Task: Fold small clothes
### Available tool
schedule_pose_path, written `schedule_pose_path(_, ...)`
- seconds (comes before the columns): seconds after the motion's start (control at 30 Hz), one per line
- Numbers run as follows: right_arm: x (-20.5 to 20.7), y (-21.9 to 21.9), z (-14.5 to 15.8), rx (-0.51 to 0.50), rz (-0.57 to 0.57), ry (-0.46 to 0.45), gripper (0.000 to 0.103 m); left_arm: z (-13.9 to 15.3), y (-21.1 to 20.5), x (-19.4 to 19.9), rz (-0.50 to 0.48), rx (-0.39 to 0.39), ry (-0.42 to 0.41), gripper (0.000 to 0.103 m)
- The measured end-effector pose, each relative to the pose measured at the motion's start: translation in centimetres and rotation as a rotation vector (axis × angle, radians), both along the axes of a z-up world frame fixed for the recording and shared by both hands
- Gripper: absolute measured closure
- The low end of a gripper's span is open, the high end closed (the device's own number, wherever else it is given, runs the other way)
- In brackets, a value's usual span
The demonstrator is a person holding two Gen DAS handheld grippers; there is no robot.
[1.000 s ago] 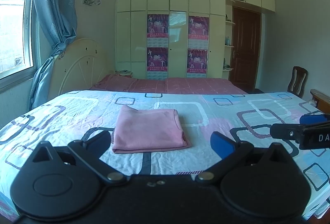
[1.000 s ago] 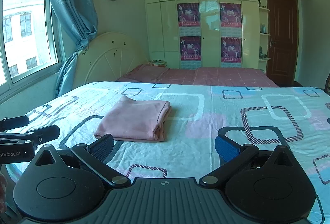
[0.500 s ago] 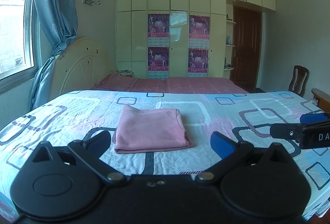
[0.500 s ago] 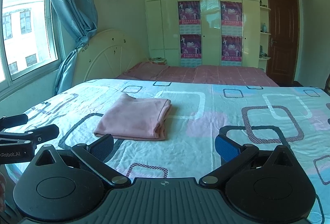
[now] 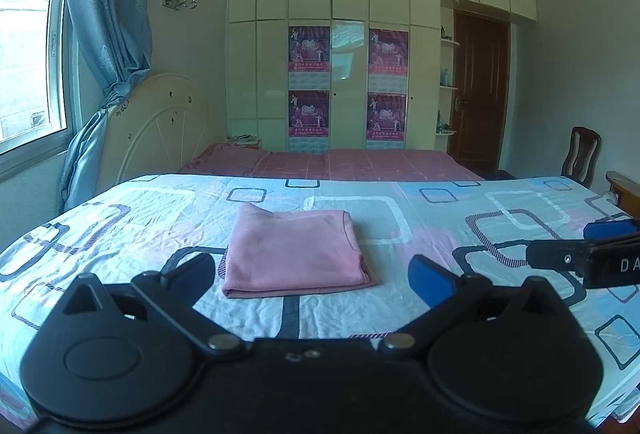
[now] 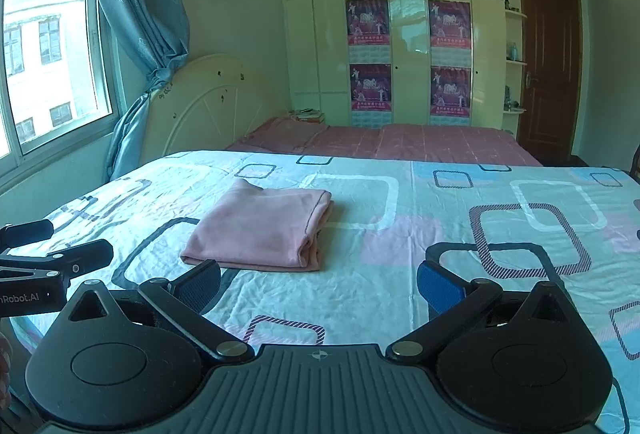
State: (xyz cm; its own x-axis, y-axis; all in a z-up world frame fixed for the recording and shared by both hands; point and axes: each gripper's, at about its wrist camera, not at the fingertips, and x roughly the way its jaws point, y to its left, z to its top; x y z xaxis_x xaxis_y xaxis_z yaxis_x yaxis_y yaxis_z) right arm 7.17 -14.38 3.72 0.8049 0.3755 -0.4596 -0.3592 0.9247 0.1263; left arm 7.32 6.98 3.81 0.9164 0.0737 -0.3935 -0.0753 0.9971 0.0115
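Bedroom daylight falls from the window (image 6: 48,54) onto a bed sheet (image 5: 400,234) printed with rounded squares in blue, pink and dark outline. Both tools hover low over its near edge. The left gripper (image 5: 308,274) has its jaws spread wide apart with nothing between them, and the folded pink garment (image 5: 296,254) lies flat on the sheet just beyond its fingertips, framed in the gap. The right gripper (image 6: 318,282) is likewise spread wide and empty; from its camera the same folded pink garment (image 6: 260,230) sits a little ahead and to the left, its stacked layers showing along the right-hand edge. Each tool shows at the rim of the other's view: the right one pokes in from the right of the left camera, the left one from the left of the right camera. Farther back lie a red-pink blanket (image 5: 360,164), a cream headboard (image 5: 160,126), a tied blue curtain (image 5: 108,34), a cream wardrobe (image 6: 400,34) with four posters, and a brown door (image 6: 550,74).
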Motion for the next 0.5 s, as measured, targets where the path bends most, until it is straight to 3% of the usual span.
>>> schedule_pose_path(0.5,0.34,-0.12,-0.24,0.001,-0.007,0.006,0.0,-0.15,0.16,0.44,0.006,0.0,0.005,0.0)
